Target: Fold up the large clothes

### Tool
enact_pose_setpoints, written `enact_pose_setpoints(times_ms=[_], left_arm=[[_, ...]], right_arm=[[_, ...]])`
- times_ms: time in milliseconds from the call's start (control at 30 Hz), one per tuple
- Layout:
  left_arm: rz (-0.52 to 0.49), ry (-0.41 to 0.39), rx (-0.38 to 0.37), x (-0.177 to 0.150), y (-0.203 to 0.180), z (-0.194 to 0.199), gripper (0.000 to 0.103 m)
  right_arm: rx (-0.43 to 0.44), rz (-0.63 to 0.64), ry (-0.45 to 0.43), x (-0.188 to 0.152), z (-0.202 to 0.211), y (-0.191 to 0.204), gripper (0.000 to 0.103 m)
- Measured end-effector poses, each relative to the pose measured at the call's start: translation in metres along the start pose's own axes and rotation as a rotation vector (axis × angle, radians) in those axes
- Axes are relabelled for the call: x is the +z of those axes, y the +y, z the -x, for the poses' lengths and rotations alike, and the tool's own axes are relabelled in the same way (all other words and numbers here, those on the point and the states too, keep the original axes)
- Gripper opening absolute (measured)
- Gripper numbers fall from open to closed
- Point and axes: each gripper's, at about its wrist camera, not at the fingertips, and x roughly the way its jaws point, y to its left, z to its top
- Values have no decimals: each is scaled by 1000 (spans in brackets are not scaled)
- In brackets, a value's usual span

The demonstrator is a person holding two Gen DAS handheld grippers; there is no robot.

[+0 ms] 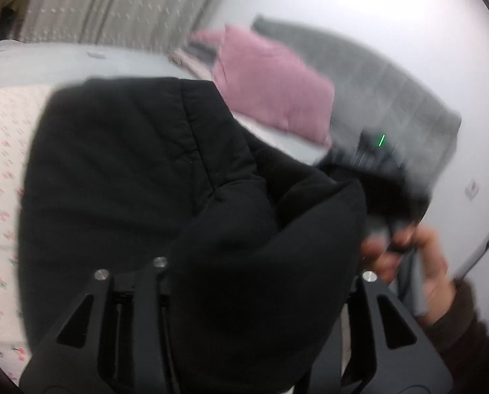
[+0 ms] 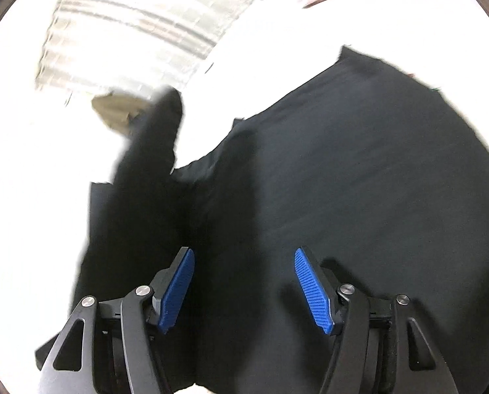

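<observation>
A large black garment (image 1: 139, 170) fills the left wrist view. A thick fold of it is bunched over my left gripper (image 1: 244, 295) and hides the fingertips, so the jaws cannot be read. The same black garment (image 2: 359, 180) lies spread under my right gripper (image 2: 244, 282), whose blue pads (image 2: 178, 289) stand wide apart with nothing between them. In the left wrist view the right gripper (image 1: 372, 161) shows blurred at the garment's far edge, with the person's hand (image 1: 408, 252) on its handle.
The garment lies on a bed with a white floral sheet (image 1: 1, 164). A pink pillow (image 1: 270, 88) and a grey headboard (image 1: 392, 88) are behind it. A patterned curtain (image 1: 113, 3) hangs at the back. A white wall (image 1: 392, 10) is at the right.
</observation>
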Motion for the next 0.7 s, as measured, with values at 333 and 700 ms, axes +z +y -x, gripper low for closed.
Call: enact_pose_setpoints(times_ms=[333,700], left_arm=[[-259,114,-7,-19,-49,10,76],[-175,63,-300,-9,-27,98,83]], right_arm=[[105,-45,51,-6,-13,1,73],[160,-24,159,-7,-61,28,75]])
